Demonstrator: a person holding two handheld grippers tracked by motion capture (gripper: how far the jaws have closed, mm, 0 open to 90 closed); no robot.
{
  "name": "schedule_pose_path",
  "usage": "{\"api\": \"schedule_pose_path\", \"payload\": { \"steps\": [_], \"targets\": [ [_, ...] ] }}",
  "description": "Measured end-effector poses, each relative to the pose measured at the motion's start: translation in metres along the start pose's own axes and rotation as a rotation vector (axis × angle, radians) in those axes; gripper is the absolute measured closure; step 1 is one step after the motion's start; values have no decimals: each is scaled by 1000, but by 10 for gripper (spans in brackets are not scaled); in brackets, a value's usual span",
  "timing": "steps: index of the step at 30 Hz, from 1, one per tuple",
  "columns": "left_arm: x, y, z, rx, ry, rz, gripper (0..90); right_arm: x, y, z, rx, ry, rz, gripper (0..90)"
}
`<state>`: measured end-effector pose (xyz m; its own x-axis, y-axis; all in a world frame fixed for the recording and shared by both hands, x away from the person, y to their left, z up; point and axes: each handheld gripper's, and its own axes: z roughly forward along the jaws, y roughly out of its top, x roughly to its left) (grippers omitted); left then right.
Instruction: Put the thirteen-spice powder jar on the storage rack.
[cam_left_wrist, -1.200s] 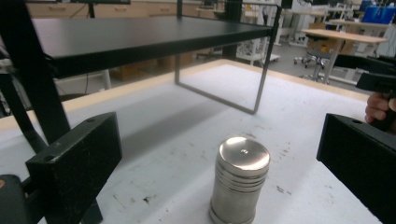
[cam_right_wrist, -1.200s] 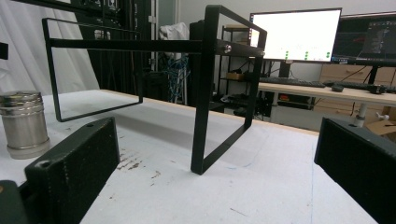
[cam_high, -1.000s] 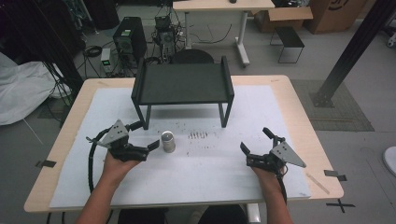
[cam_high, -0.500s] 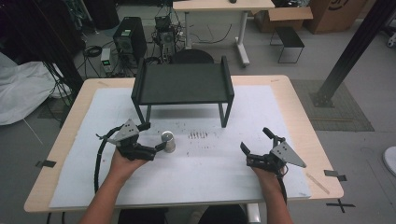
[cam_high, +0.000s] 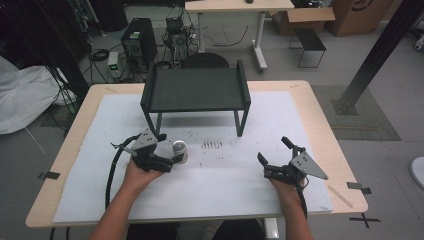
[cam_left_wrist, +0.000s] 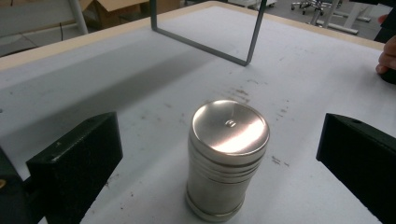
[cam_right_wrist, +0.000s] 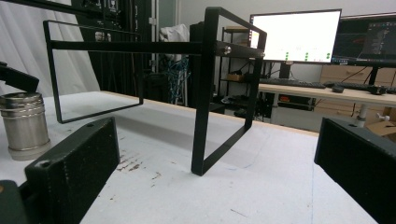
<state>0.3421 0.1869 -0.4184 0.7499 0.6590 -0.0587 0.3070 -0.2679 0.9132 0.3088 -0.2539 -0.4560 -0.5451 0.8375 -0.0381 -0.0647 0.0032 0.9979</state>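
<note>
A small silver metal can (cam_high: 179, 149) stands upright on the white mat, just in front of the black metal stand (cam_high: 195, 90). My left gripper (cam_high: 172, 148) is open, one jaw on each side of the can and neither touching it. In the left gripper view the can (cam_left_wrist: 228, 158) sits midway in the wide gap of that gripper (cam_left_wrist: 222, 156). My right gripper (cam_high: 273, 150) is open and holds nothing, resting low at the front right. The right gripper view looks past this gripper (cam_right_wrist: 217, 165) at the stand's leg (cam_right_wrist: 205, 93) and the can (cam_right_wrist: 25, 123) far left.
The white mat (cam_high: 225, 200) covers most of the wooden table (cam_high: 325, 130). Dark scuff marks (cam_high: 212, 145) lie between the can and the stand's right leg. Computers, a desk and cardboard boxes stand on the floor beyond the table's far edge.
My left gripper has slid right until its open jaws stand on either side of the can. The can and the right gripper have stayed put.
</note>
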Motion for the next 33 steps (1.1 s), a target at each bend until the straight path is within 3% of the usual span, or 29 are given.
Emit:
{"api": "schedule_pose_path", "payload": {
  "steps": [15, 33],
  "targets": [
    [-2, -2, 12, 50, 7, -2, 16, 0, 0, 0, 0, 0, 1, 0],
    [-1, -5, 20, 106, 26, -30, 150, 0, 0, 0, -1, 2, 3, 0]
  ]
}}
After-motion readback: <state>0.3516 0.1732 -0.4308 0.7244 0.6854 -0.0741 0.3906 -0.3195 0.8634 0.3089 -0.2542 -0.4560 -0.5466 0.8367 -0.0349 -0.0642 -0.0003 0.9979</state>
